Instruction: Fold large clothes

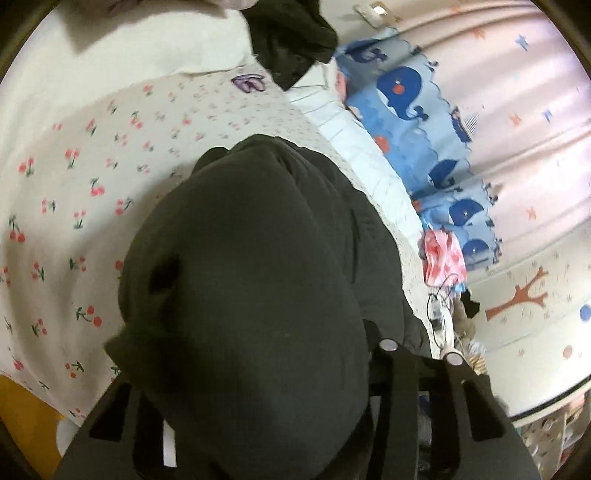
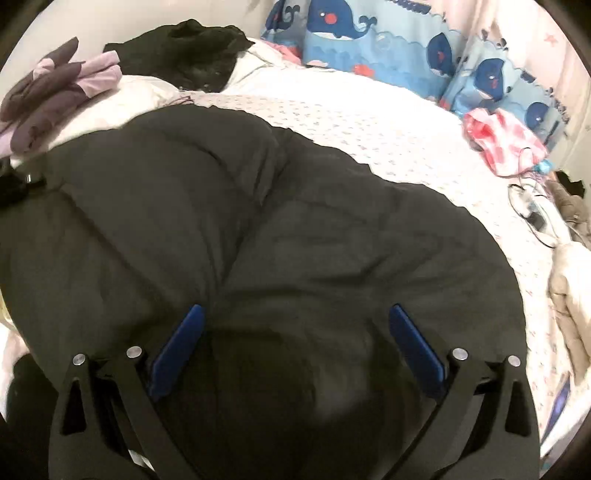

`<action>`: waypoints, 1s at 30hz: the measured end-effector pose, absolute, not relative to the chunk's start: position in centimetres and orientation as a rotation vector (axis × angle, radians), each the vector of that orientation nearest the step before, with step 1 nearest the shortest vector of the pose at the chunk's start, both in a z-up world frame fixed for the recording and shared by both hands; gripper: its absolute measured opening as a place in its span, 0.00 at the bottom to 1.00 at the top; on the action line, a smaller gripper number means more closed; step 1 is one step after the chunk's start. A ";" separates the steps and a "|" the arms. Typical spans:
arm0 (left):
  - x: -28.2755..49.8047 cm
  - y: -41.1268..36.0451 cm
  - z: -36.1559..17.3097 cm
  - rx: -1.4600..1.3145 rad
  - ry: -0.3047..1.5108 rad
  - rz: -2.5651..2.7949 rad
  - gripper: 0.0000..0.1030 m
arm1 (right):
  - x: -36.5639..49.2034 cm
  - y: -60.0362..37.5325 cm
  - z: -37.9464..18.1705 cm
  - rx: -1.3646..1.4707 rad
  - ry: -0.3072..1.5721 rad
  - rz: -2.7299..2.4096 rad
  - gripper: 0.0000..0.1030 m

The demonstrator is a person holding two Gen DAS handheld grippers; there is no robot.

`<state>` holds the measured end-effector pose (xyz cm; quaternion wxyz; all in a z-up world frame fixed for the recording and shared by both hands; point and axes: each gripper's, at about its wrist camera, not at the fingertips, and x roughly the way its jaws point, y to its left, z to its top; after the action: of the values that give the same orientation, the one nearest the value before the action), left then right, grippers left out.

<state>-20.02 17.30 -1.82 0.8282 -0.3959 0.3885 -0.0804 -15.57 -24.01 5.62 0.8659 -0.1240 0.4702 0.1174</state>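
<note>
The padded jacket (image 2: 258,221) lies spread on the bed (image 2: 388,122) — a crumpled garment (image 2: 184,51) behind it, whale-print cushions (image 2: 369,37) along the far edge, cables (image 2: 532,214) at right.

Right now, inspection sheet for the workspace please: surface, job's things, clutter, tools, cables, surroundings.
Surface: bed with a cherry-print sheet, white bedding at its far end.
Job's things: large black padded coat spread over the bed, partly bunched.
Clutter: purple garment, second black garment, pink cloth, beige jacket at the bed's edge.
Tools: left tool has coat fabric bunched between its fingers, tips hidden, grip looks closed; right tool open, blue pads apart, over the coat.
Cables: dark cable with a small device near the pink cloth.
Surroundings: whale-print pillows, pink curtain, wall with a tree sticker.
</note>
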 end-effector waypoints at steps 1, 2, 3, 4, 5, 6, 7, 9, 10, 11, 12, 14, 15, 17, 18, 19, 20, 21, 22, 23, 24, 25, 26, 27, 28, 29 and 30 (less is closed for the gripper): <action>-20.0 16.6 -1.2 -0.822 0.825 -0.188 0.40 | -15.6 -23.9 4.7 -0.270 0.993 0.249 0.94; -20.1 16.0 -0.6 -0.807 0.818 -0.201 0.38 | -15.7 -24.1 3.9 -0.290 0.980 0.246 0.94; -20.3 14.8 0.5 -0.769 0.802 -0.221 0.37 | -15.5 -23.8 3.6 -0.307 0.991 0.236 0.94; -20.4 14.1 1.4 -0.738 0.786 -0.236 0.36 | -15.2 -23.6 3.6 -0.312 1.012 0.225 0.94; -20.6 12.8 2.7 -0.703 0.762 -0.263 0.35 | -15.0 -23.3 3.7 -0.324 1.025 0.217 0.94; -20.8 11.6 3.8 -0.676 0.742 -0.300 0.35 | -14.8 -22.9 3.5 -0.334 1.027 0.213 0.94; -21.0 9.9 5.2 -0.641 0.721 -0.346 0.35 | -14.7 -22.6 3.3 -0.345 1.023 0.210 0.94; -21.0 6.6 6.9 -0.579 0.703 -0.416 0.35 | -14.4 -22.5 2.6 -0.348 1.010 0.216 0.94; -20.9 4.6 7.7 -0.546 0.699 -0.459 0.35 | -14.7 -22.8 2.4 -0.330 1.014 0.230 0.94; -20.7 3.1 8.1 -0.528 0.695 -0.489 0.35 | -14.9 -23.0 2.4 -0.302 1.026 0.252 0.94; -20.5 1.3 8.6 -0.518 0.687 -0.534 0.35 | -15.0 -24.6 3.0 -0.233 1.049 0.302 0.94; -19.9 -1.9 9.0 -0.506 0.685 -0.613 0.35 | -15.6 -28.0 4.3 -0.060 1.055 0.391 0.94; -19.6 -3.8 9.1 -0.490 0.687 -0.654 0.35 | -16.4 -31.3 5.3 0.112 1.023 0.468 0.94; -19.2 -7.3 8.7 -0.437 0.698 -0.718 0.35 | -17.3 -37.1 5.1 0.439 0.988 0.619 0.94; -19.0 -9.4 8.0 -0.412 0.709 -0.757 0.35 | -17.5 -39.6 4.7 0.572 0.966 0.670 0.93; -18.8 -11.4 7.1 -0.391 0.729 -0.795 0.35 | -17.7 -42.3 4.2 0.712 0.936 0.720 0.93; -18.7 -12.9 6.3 -0.368 0.748 -0.812 0.35 | -17.9 -44.9 3.5 0.844 0.900 0.759 0.93; -18.6 -14.7 5.3 -0.327 0.768 -0.826 0.35 | -18.1 -48.7 2.6 1.031 0.833 0.795 0.93; -18.6 -17.0 3.9 -0.261 0.796 -0.838 0.35 | -18.1 -50.8 2.2 1.115 0.792 0.797 0.93; -18.7 -18.3 3.0 -0.221 0.816 -0.840 0.35 | -18.2 -53.9 2.0 1.191 0.737 0.754 0.93; -18.7 -19.7 2.0 -0.175 0.833 -0.836 0.35 | -18.2 -55.7 2.3 1.195 0.713 0.704 0.93; -18.9 -21.1 1.1 -0.119 0.843 -0.831 0.35 | -18.0 -57.5 2.9 1.169 0.701 0.641 0.93; -19.2 -22.0 0.7 -0.070 0.841 -0.822 0.35 | -17.6 -58.8 3.9 1.119 0.706 0.572 0.93; -19.4 -22.7 0.5 -0.025 0.835 -0.809 0.35 | -17.2 -59.4 5.3 1.056 0.702 0.516 0.93; -19.6 -23.1 0.4 0.001 0.829 -0.799 0.36 | -17.0 -59.5 6.7 0.992 0.691 0.494 0.93; -19.9 -23.9 0.3 0.058 0.816 -0.781 0.37 | -16.8 -58.9 8.1 0.933 0.688 0.484 0.93; -19.8 -24.2 0.4 0.088 0.810 -0.773 0.39 | -15.8 -58.0 10.1 0.839 0.698 0.470 0.93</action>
<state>-19.81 -24.21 0.37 0.8464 0.0416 0.3842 -0.3665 -15.76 -57.99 10.06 0.8285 0.3954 0.3290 0.2212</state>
